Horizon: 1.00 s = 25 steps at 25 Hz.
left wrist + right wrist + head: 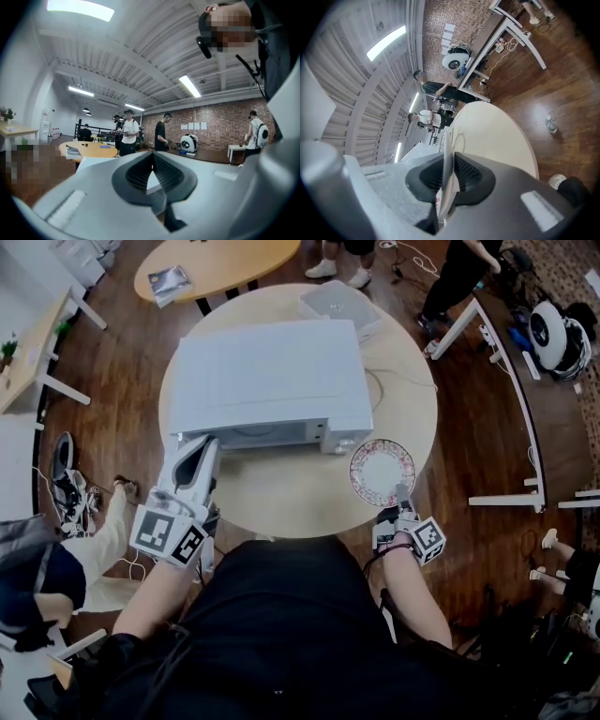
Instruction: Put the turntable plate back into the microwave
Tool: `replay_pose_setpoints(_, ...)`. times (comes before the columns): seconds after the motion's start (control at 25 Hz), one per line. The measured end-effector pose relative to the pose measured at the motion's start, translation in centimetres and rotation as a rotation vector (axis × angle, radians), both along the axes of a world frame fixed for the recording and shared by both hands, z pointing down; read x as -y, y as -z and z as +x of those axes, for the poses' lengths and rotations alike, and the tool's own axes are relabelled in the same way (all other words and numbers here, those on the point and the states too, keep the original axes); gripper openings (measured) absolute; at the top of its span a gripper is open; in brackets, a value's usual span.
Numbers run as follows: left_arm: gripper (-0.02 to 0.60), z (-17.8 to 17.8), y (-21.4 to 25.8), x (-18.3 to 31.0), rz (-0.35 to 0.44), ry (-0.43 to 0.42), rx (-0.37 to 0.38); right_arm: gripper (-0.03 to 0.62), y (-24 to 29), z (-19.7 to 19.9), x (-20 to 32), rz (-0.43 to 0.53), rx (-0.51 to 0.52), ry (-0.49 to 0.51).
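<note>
Presently the turntable plate [382, 472], a round dish with a patterned rim, lies flat outside the microwave [267, 381]. It sits just off the oven's front right corner, over the round table [281, 507]; whether it has cleared the tabletop cannot be told from above. The right gripper [401, 495] has it by the near rim, its jaws drawn down to a narrow slit with the plate's thin edge pinched between the pads. This rim hold, in my judgement, leaves the plate's whole face free to slide forward into the cavity. The microwave stands mid-table with its front toward the person, so the plate's route runs leftward and then inward. The left gripper [204, 446] is at the oven's front left corner, pointing level across its top. Its pads meet at the tips and a pale sliver shows in the gap behind them. I cannot tell whether that sliver is something gripped, such as the door, or only the white casing beyond. Its station there probably serves to steady the oven or to keep the door out of the plate's path. The step in hand looks like the carry toward the opening, with insertion not yet begun.
</note>
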<state>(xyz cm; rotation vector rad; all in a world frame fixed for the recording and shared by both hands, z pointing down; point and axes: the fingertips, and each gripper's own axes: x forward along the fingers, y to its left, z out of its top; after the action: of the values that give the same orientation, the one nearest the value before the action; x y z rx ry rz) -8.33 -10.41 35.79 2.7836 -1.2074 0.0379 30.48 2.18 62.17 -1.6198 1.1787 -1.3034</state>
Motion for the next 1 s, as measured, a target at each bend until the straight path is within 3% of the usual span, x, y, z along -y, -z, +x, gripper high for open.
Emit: replay_pose_setpoints(1.0,0.004,-4.2,0.2,-0.1,0.008,-0.02,-0.057,0.031,1.3,-4.7,-1.0,0.01,-0.04,0.01)
